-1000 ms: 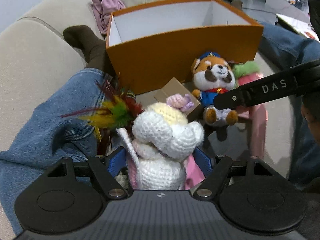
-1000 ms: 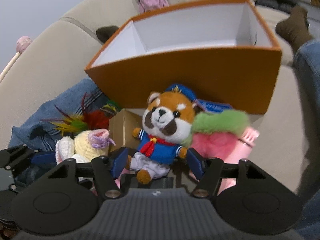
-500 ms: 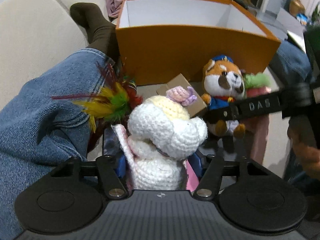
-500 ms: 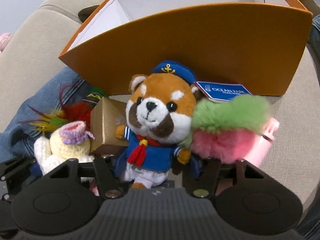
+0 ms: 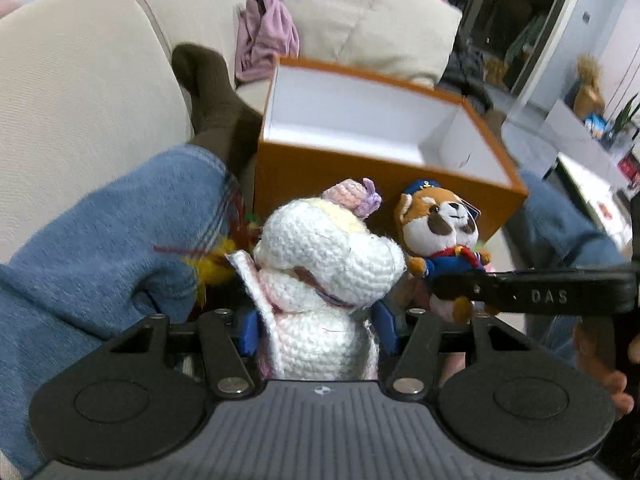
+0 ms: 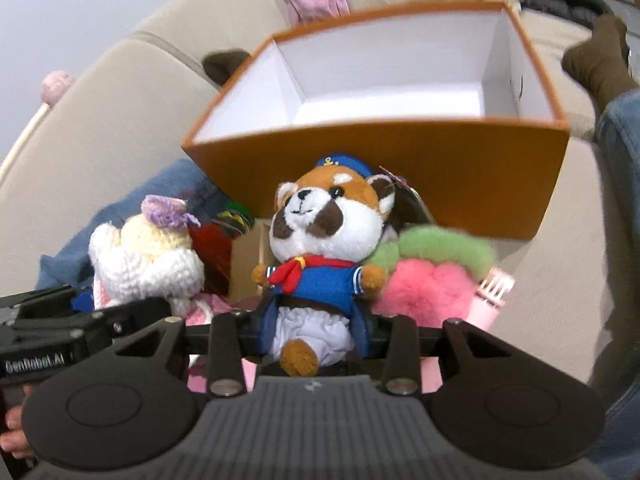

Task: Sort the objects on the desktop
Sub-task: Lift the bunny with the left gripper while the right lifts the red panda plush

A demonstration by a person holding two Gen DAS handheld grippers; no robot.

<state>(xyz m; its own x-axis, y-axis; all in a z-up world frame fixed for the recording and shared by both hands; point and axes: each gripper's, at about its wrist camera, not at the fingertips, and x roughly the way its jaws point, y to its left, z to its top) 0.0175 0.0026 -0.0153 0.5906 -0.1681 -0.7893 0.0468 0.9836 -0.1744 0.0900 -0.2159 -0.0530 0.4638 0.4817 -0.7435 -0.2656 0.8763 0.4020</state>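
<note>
Both plush toys have come up off the surface since the earlier frames, each carried in a claw, and the orange box now sits lower in both views with more of its white interior exposed.

Beige sofa (image 5: 92, 80): fills the background; its outer edges are cut off by the fisheye frame. A pink garment (image 5: 266, 36) lies on it behind the box.

Person's jeans leg (image 5: 100, 248): occupies the left of the left wrist view and hides most of the feather toy (image 5: 218, 260), of which only blurred red and yellow tips show.

Orange box (image 6: 420, 176): open-topped, nothing visible inside, upright behind the toys; rim blurred.

Crochet doll (image 5: 324, 276): between the blue pads of the left claw (image 5: 318, 328), which is closing on its lower body. The doll blocks the view of the pad faces.

Red panda plush (image 6: 324, 240): in sailor dress, gripped at the waist by the right claw (image 6: 312, 330), whose jaws are closing; its legs hang below.

Pink and green fluffy item (image 6: 432, 276): just beside the panda, partly hidden, blurred.

Brown cardboard box (image 6: 250, 264): only a sliver shows between the two toys.
</note>
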